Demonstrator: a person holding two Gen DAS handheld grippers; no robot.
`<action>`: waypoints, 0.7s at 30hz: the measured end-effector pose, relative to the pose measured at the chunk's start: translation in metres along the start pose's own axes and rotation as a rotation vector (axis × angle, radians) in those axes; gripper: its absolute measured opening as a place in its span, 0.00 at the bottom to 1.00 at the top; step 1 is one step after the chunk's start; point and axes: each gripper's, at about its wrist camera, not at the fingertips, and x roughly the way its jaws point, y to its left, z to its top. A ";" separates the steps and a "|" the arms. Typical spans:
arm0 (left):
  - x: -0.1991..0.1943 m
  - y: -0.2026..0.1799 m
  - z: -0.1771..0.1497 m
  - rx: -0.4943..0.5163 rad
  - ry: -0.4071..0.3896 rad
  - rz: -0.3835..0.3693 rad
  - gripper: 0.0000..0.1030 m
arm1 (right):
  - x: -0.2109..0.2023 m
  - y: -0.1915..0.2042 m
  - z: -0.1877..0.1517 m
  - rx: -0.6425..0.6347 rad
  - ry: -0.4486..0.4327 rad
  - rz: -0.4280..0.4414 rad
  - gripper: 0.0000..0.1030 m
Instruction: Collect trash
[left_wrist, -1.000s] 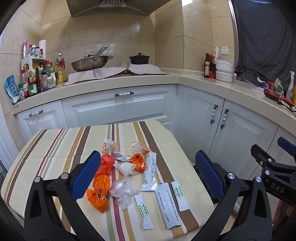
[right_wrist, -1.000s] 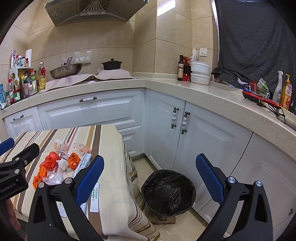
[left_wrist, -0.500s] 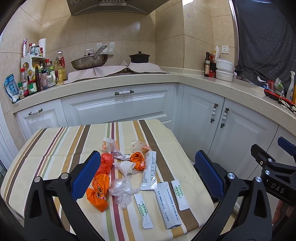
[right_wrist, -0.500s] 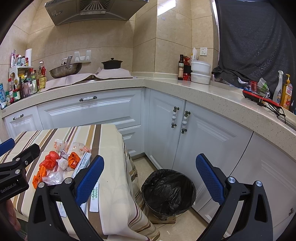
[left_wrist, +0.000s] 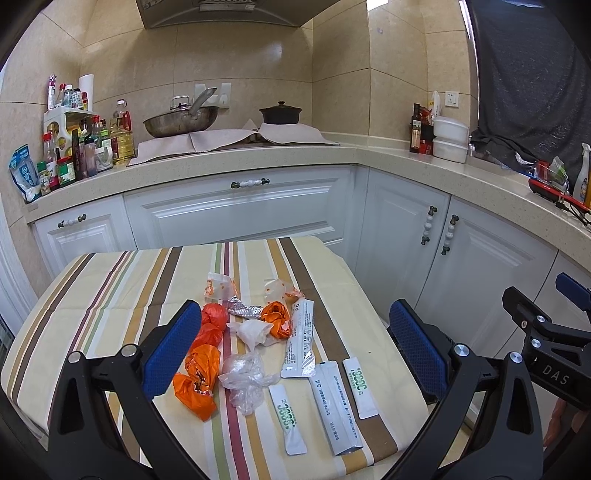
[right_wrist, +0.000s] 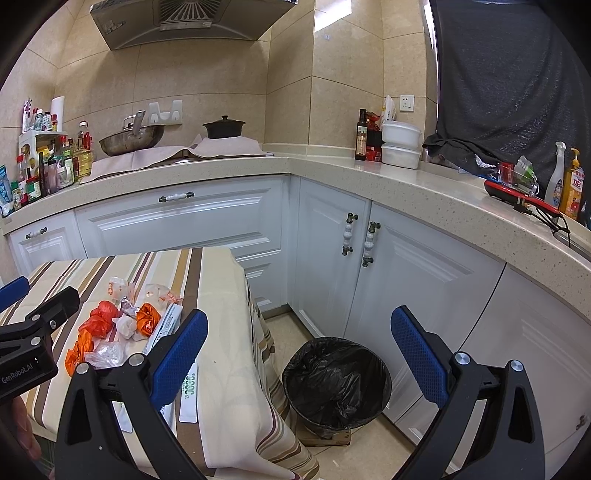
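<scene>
While both claws gape wide, empty: left gripper (left_wrist: 291, 345) above wrappers (left_wrist: 255, 343) near table (left_wrist: 110, 291) front edge; next, pinch one, carry to bin (right_wrist: 336, 384).

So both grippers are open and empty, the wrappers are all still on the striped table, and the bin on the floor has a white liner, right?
Nearly. The bin has a black liner, not white; the right wrist view shows it on the floor beside the table. The rest holds: the left gripper and right gripper are open and empty, and the wrappers lie on the table.
</scene>
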 end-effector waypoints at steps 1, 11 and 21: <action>0.000 0.000 0.001 0.001 0.000 -0.001 0.97 | 0.000 0.000 0.000 -0.001 0.001 0.000 0.94; 0.001 0.001 0.000 0.001 0.005 -0.003 0.97 | 0.000 0.000 0.000 -0.003 0.001 0.000 0.94; 0.001 0.001 -0.001 0.000 0.006 -0.003 0.97 | 0.000 0.000 0.000 -0.001 0.000 0.000 0.94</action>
